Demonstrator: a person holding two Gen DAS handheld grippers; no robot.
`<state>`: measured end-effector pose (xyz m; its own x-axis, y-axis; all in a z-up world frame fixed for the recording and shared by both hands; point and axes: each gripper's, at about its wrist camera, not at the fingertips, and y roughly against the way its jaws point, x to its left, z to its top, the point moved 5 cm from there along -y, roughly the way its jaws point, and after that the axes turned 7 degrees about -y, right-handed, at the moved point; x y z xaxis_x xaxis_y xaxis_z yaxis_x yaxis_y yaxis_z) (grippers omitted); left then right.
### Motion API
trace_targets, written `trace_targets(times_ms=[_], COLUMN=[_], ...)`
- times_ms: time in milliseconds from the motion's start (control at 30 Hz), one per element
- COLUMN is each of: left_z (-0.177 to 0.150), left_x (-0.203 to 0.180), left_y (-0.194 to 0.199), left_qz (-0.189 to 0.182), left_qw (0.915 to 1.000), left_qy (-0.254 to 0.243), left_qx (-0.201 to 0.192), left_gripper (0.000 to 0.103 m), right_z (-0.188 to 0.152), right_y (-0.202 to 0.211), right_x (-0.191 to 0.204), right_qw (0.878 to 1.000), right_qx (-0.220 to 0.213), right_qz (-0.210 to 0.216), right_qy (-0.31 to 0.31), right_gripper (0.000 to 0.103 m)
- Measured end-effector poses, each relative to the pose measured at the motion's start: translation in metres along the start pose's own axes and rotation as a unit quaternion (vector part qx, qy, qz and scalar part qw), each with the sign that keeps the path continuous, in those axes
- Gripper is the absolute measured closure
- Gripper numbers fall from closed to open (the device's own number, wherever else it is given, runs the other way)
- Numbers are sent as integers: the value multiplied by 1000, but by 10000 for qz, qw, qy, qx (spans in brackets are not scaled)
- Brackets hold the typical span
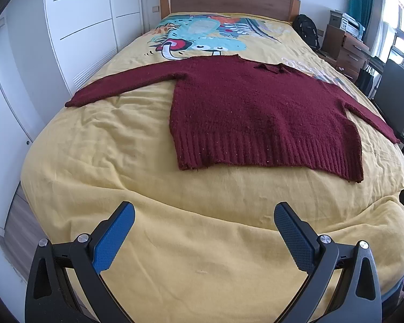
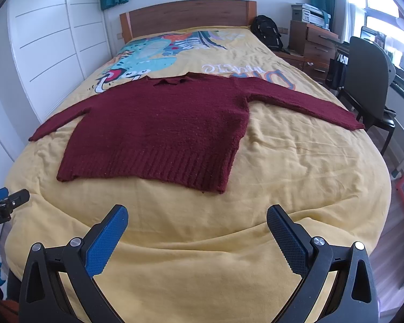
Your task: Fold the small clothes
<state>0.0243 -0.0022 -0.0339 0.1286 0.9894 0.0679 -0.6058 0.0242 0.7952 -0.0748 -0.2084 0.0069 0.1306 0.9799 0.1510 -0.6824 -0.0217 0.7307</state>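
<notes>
Maroon knit sweater point(image 1: 256, 113) lies flat on the bed's yellow duvet point(image 1: 107, 161), sleeves spread to either side, ribbed hem toward the cameras, collar toward the wooden headboard point(image 1: 229, 0). Coarse, fuzzy knit; duvet cotton soft and wrinkled, with a cartoon print at its far end. Left tongs point(image 1: 204, 216) spread wide, nothing between the textured blue pads point(image 1: 113, 239), angled down over bare duvet short of the hem. Right tongs point(image 2: 197, 215) likewise spread and empty.

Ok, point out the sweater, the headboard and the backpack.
sweater point(image 1: 256, 113), left wrist view, middle of its body
headboard point(image 2: 188, 16), right wrist view, centre of the wooden panel
backpack point(image 2: 268, 33), right wrist view, its front face
</notes>
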Motion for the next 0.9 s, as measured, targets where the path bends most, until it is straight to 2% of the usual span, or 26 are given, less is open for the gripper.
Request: trace_targets(times_ms=[900], left_z=[-7], left_x=[-4], left_y=[-13], left_qz=[-197], left_qw=[9996], left_qy=[40], left_qx=[180], left_gripper=[1], right_z=[-4], right_y=[-6], right_x=[-7], right_qw=[9999], right_qx=[-3], right_qz=[-111], right_qy=[-23], right_gripper=[0])
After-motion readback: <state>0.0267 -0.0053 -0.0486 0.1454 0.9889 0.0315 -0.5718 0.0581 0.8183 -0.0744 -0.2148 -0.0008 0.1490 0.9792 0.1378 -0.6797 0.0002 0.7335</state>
